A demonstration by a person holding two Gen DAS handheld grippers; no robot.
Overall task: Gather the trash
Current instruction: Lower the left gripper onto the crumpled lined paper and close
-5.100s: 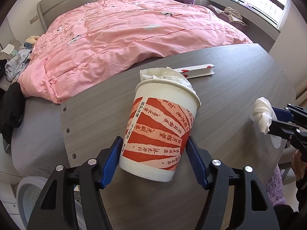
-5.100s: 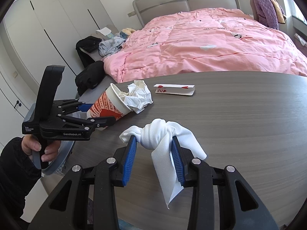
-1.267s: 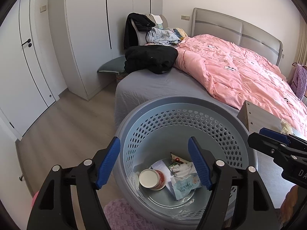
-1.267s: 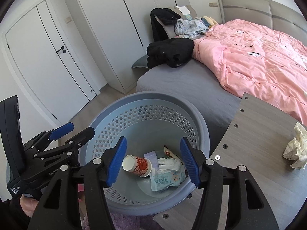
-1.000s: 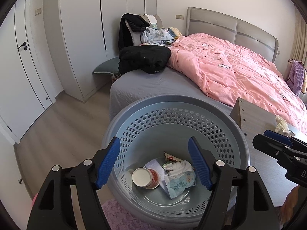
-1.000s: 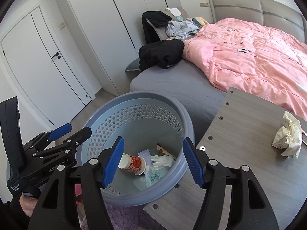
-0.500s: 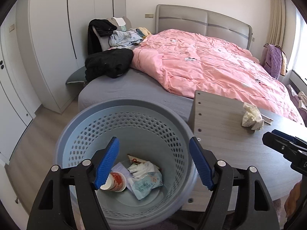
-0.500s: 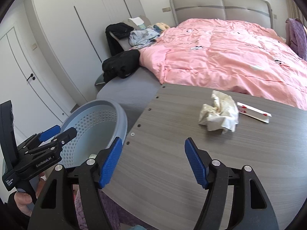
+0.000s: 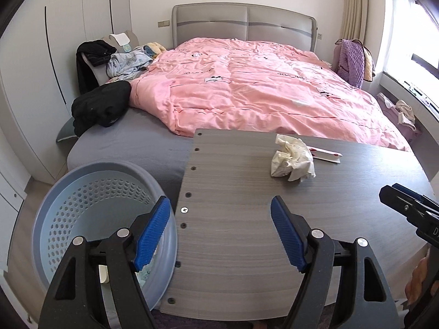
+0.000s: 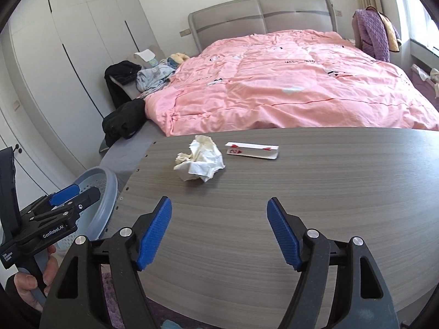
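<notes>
A crumpled white paper wad (image 9: 292, 158) lies on the grey wooden table (image 9: 233, 219), and also shows in the right wrist view (image 10: 199, 161). A folded white card with red hearts (image 10: 252, 150) lies just right of it, also in the left wrist view (image 9: 325, 155). A blue perforated trash basket (image 9: 90, 208) stands on the floor at the table's left end, with trash in its bottom. My left gripper (image 9: 219, 230) is open and empty over the table's left edge. My right gripper (image 10: 219, 227) is open and empty above the table's near side.
A bed with a pink quilt (image 9: 260, 87) lies behind the table. Dark and light clothes (image 9: 104, 104) are piled at its left. White wardrobe doors (image 10: 68, 54) line the left wall. A purple garment (image 10: 373, 33) hangs at the right.
Both grippers have swung right and up from over the basket to face the table. The cup and white cloth held earlier now lie in the basket; both grippers stay open.
</notes>
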